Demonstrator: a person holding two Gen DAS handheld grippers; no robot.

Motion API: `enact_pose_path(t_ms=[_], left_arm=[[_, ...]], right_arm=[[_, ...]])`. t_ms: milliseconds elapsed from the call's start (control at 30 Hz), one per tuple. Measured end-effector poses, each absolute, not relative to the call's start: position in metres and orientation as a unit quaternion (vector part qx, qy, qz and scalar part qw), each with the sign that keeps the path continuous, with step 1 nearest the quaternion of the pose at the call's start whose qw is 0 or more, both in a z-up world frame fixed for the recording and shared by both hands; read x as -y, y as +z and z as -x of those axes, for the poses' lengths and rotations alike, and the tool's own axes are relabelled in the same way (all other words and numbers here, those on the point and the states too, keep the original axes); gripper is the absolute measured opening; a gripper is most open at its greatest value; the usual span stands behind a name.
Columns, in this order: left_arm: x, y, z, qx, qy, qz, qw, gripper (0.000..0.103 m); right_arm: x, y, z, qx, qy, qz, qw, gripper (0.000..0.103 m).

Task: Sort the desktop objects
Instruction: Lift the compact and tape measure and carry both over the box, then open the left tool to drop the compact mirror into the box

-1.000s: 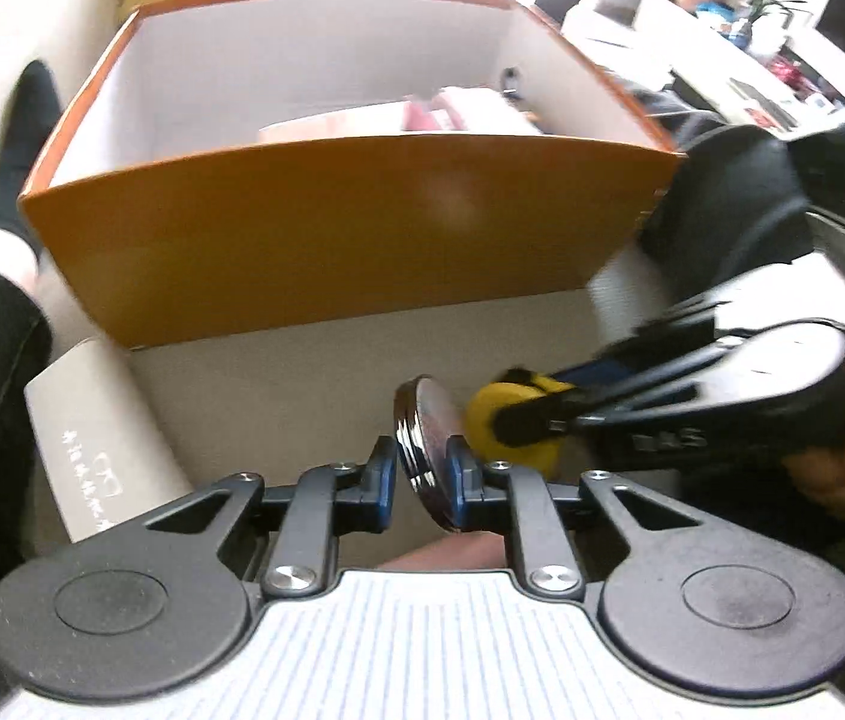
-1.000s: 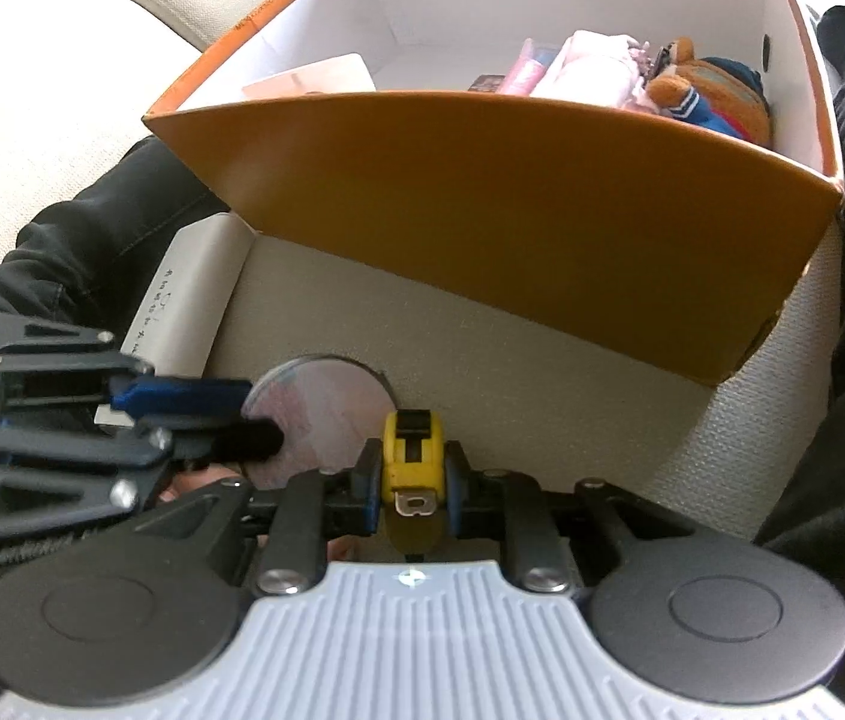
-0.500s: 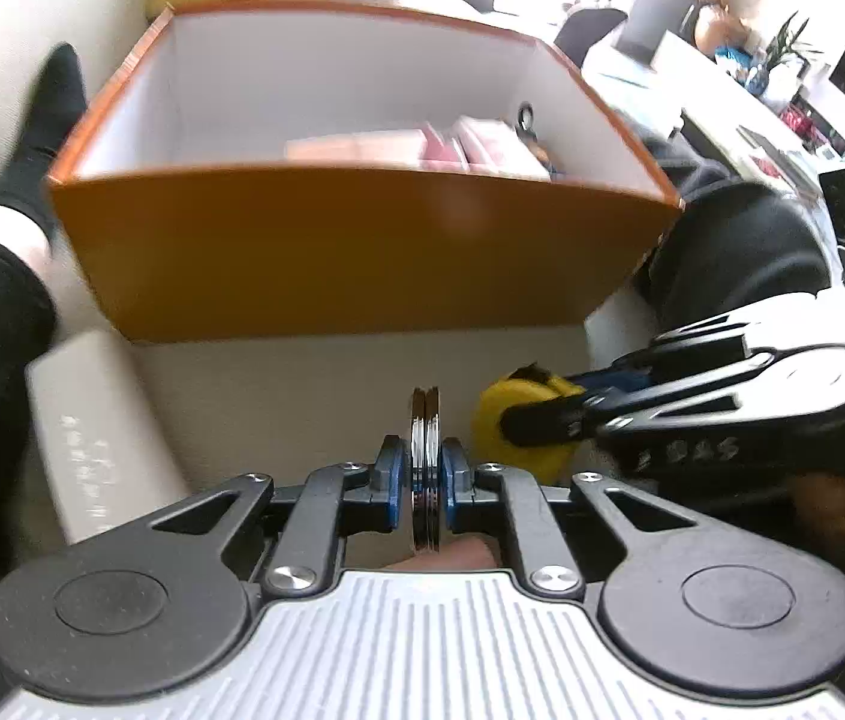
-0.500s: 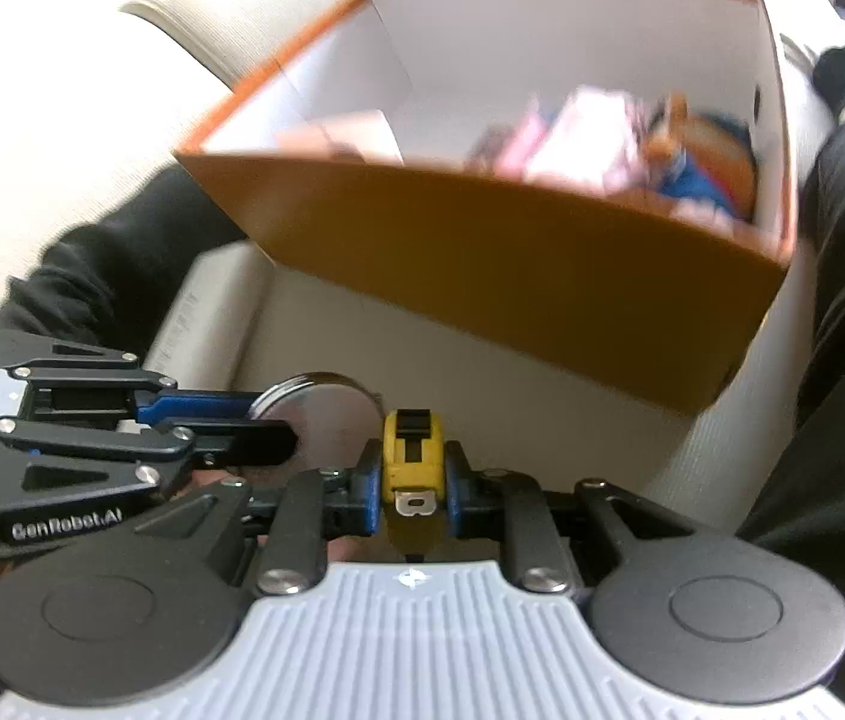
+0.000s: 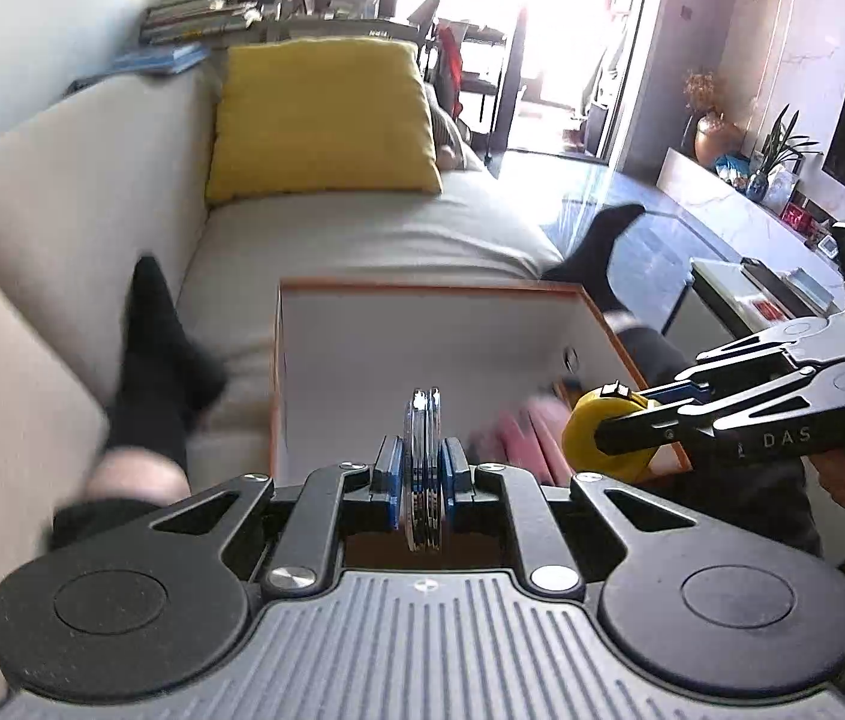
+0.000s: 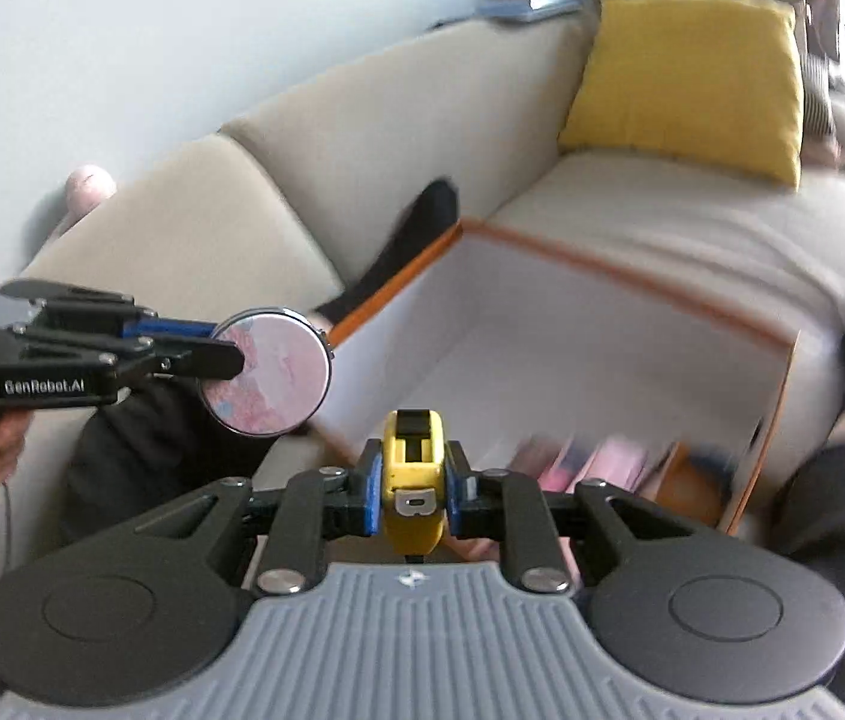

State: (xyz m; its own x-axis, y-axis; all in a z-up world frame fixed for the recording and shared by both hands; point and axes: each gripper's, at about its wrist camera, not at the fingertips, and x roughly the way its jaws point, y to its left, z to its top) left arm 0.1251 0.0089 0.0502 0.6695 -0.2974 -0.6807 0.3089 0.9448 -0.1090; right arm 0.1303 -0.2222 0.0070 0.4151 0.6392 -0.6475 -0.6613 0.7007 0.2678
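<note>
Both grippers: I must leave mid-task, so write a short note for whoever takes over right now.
Left gripper: shut on the round compact mirror, held on edge over the orange box.
Right gripper: shut on the yellow tape measure, also above the box.
Box sits on the sofa; pink items already lie inside.
Left to do: release both things into the box.
</note>
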Motion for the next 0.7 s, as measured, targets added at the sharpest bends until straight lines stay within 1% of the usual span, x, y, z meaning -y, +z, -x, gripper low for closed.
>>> enact_pose_path(t_ms=[133, 267, 367, 467, 700], left_arm=[[-0.001, 0.034, -0.173, -0.403, -0.175, -0.013, 0.898, 0.014], [0.012, -0.005, -0.208, -0.454, -0.175, -0.022, 0.873, 0.014], [0.013, -0.026, -0.222, -0.491, -0.177, -0.016, 0.853, 0.014], [0.012, -0.042, -0.229, -0.511, -0.175, -0.021, 0.842, 0.014], [0.013, -0.057, -0.238, -0.542, -0.191, -0.012, 0.818, 0.014]], right_arm=[[0.210, 0.003, -0.171, -0.382, 0.369, 0.027, 0.847, 0.021], [0.197, -0.017, -0.206, -0.397, 0.356, 0.042, 0.845, 0.021], [0.188, -0.035, -0.227, -0.413, 0.357, 0.043, 0.837, 0.021], [0.180, -0.052, -0.242, -0.425, 0.356, 0.042, 0.831, 0.021], [0.171, -0.072, -0.259, -0.434, 0.359, 0.020, 0.826, 0.021]])
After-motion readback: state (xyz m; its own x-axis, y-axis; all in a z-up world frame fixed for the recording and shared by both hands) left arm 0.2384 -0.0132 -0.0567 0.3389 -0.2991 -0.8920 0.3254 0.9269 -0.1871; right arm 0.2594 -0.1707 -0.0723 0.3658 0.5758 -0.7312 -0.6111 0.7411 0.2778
